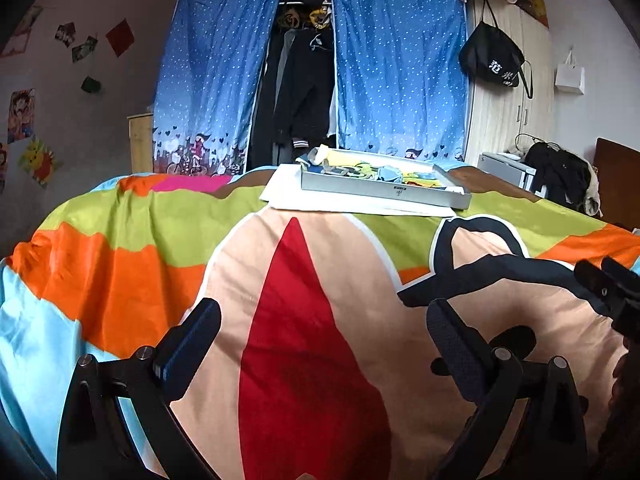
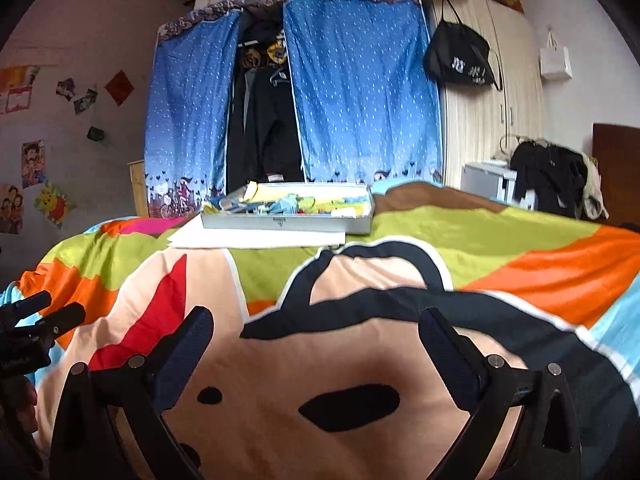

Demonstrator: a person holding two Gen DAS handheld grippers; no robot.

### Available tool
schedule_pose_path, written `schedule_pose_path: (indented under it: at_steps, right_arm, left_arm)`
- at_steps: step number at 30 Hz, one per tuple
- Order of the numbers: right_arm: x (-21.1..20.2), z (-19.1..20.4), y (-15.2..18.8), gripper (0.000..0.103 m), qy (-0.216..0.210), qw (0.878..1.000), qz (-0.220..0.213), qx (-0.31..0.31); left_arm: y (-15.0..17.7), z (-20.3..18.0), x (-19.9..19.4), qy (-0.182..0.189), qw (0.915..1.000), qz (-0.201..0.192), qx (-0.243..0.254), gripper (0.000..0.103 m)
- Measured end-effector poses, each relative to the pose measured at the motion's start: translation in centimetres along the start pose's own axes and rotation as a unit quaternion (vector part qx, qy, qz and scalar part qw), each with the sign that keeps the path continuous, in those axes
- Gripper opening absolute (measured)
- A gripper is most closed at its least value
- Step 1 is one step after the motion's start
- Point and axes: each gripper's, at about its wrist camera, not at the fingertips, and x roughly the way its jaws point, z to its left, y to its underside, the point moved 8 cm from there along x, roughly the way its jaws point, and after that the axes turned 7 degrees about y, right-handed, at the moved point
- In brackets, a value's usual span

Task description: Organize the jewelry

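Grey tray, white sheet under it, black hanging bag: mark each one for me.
grey tray [image 2: 286, 222], right wrist view, front wall.
white sheet [image 2: 256, 239], right wrist view, bare front strip.
black hanging bag [image 1: 490, 58], left wrist view, bag body.

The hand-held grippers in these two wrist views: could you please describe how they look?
Both look alike. The left hand-held gripper and the right hand-held gripper have matte black, angular frames with silver round bolt heads at the joints. Each carries two flat rectangular fingers faced with dark, finely textured pads. No cables or sleeves show.
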Motion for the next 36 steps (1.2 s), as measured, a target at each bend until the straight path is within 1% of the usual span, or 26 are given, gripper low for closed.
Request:
schedule_pose_path:
  at_steps: [3, 7, 11, 36]
  right_arm:
    - [-0.07, 0.08, 0.45, 0.103, -0.002, 1.0, 0.004, -0.001]
    - [-0.39, 0.08, 0.15, 0.103, -0.003, 1.0, -0.004, 0.0]
    - [-0.48, -0.12, 0.05, 0.103, -0.003, 1.0, -0.005, 0.004]
    - [-0.79, -0.31, -0.48, 0.103, -0.002, 1.0, -0.014, 0.008]
  left_arm:
    - [0.15, 0.08, -0.01, -0.001, 1.0, 0.0, 0.001, 0.101]
    - [0.16, 0.05, -0.16, -0.006, 0.9999, -0.002, 0.01, 0.101]
    - [0.19, 0.3, -0.2, -0.006, 1.0, -0.002, 0.003, 0.101]
    - [-0.25, -0.19, -0.62, -0.001, 1.0, -0.005, 0.001, 0.101]
